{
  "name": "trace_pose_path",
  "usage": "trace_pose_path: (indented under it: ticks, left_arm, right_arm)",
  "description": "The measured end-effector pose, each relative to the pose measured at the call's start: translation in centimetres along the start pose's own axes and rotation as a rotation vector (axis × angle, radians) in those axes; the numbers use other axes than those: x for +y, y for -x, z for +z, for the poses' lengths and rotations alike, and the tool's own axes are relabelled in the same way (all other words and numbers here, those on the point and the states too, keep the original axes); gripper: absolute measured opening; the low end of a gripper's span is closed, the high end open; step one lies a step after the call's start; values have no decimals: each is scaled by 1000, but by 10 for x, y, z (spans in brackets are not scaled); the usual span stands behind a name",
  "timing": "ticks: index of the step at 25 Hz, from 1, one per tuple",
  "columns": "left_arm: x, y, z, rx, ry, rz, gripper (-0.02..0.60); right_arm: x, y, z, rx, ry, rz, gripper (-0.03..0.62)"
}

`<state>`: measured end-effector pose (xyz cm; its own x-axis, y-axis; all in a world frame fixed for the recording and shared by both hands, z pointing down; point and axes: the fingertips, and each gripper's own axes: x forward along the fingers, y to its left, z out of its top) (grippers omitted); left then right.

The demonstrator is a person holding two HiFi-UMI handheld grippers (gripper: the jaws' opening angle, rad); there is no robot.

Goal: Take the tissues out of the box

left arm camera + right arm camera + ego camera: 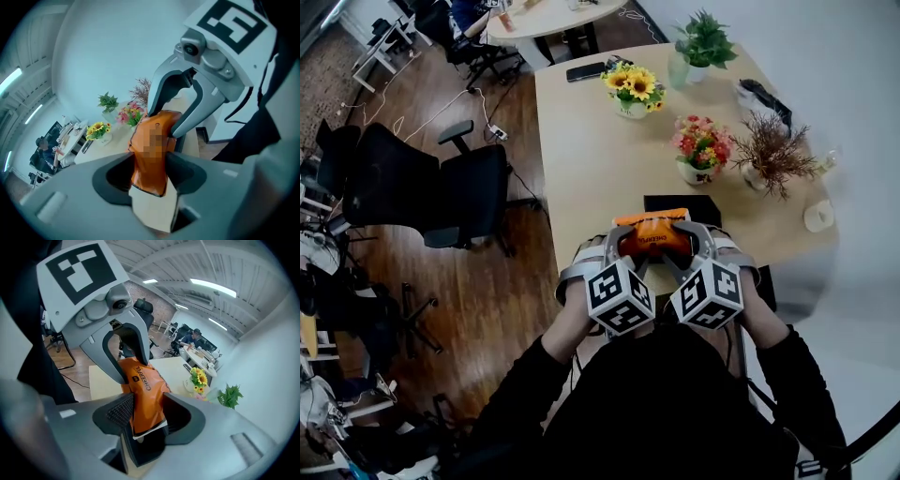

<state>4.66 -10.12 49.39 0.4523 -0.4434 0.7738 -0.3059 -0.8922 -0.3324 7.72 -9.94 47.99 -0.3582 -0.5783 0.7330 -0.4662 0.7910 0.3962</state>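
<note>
An orange soft tissue pack (652, 234) hangs above the near edge of the beige table (581, 169), gripped from both sides. My left gripper (616, 246) is shut on the pack's left end (149, 157), which its pads pinch flat. On the pack's right end (144, 397) my right gripper (688, 246) is shut too, with the pack bulging between the pads. A black box (682, 203) lies on the table just behind the pack, partly hidden by it. In the right gripper view its dark edge (140, 453) shows under the jaws.
On the table stand a sunflower pot (635, 89), a pink flower pot (701, 145), a dried-twig pot (769, 150) and a green plant (705, 42). A phone (584, 71) lies at the far edge. Black office chairs (422, 187) stand to the left.
</note>
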Motion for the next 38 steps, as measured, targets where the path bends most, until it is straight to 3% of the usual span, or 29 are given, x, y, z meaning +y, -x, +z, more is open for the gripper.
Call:
trace_pose_path:
  ticks: [7,13,22,30,34,38]
  left_arm:
    - [10,48,-72,79,59,51,190]
    - [3,56,-132,136,100,51,190]
    - [-14,16,-186,177,90,-15,189]
    - [-26,-26,-200,219,84,-132,196]
    - [-30,-37,-213,228,76,-146,199]
    - [-30,-36,-244,261,118,-126,199]
  right_arm:
    - [52,-23,64,-85,43,78,193]
    - [98,-55,87,-96,55,142,189]
    - [136,-111,68,-53,-2,191,186]
    - [148,-150,37,58,-43,256,187]
    - [158,-167,31,97,-47,258,190]
    - [174,-180,45,71,-17,273,189]
